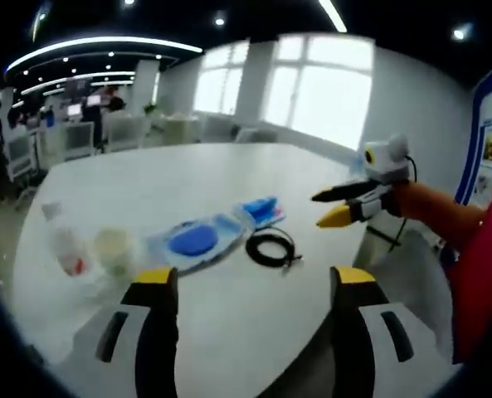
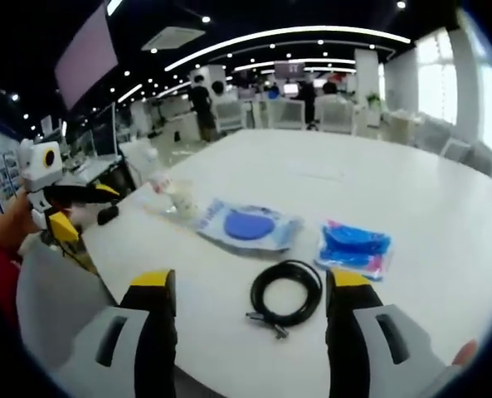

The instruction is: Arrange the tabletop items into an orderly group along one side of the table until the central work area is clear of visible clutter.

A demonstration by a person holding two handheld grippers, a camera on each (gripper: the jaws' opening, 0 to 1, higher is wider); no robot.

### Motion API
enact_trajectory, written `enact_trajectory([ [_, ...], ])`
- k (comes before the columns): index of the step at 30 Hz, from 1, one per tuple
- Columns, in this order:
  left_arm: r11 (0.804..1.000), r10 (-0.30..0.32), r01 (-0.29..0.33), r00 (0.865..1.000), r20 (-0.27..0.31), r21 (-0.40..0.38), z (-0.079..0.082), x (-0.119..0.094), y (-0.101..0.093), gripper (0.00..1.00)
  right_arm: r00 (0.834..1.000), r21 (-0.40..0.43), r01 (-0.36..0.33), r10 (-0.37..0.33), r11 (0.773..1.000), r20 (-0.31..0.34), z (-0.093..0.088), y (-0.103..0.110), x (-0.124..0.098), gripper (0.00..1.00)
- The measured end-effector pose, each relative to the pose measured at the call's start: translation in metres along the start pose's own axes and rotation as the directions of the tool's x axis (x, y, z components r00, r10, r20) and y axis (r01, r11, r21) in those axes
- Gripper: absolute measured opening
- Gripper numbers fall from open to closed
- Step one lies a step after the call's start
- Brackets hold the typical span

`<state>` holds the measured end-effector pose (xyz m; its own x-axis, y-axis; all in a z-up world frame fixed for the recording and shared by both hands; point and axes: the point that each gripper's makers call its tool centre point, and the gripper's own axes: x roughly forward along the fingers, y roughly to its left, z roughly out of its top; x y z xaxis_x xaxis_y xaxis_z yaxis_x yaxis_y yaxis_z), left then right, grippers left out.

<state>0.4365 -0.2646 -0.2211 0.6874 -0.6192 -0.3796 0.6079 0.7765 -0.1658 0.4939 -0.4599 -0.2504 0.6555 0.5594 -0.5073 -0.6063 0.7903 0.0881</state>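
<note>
Right gripper view: cable (image 2: 287, 297) betw. open right claw (image 2: 250, 303) jaws.

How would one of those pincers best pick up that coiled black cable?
Probably by pinching across one side of the coiled black cable from straight above. It lies flat on the white table, an open ring, so one jaw can drop inside the loop and one outside. The right gripper, open, is nearest.

In the right gripper view, a coiled cable (image 2: 286, 295) lies on the table (image 2: 411, 191) between the jaws; two packets (image 2: 250, 225) (image 2: 353, 246) lie beyond it, a bottle (image 2: 169, 195) farther left.
</note>
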Motion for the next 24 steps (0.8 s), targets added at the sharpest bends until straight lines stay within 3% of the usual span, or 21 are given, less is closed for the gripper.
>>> enact_trajectory([
  [10,0.993,0.109,-0.106,0.993,0.049,-0.055,-0.004,-0.03,0.023,0.82,0.999,-0.006,-0.016,0.016,1.0,0.042,0.004,0.018,-0.006,0.91],
  [14,0.989,0.132,-0.127,0.989,0.062,-0.079,-0.008,-0.033,0.027,0.82,0.995,0.03,-0.006,0.003,1.0,0.104,0.012,0.019,-0.009,0.99],
  [17,0.985,0.148,-0.139,0.986,0.08,-0.106,-0.01,-0.034,0.031,0.82,0.991,0.043,-0.017,0.011,0.999,0.132,0.015,0.022,-0.009,0.99],
  [24,0.977,0.177,-0.166,0.981,0.083,-0.131,-0.017,-0.031,0.036,0.83,0.993,0.024,0.007,-0.01,1.0,0.119,0.003,0.021,-0.005,0.99],
])
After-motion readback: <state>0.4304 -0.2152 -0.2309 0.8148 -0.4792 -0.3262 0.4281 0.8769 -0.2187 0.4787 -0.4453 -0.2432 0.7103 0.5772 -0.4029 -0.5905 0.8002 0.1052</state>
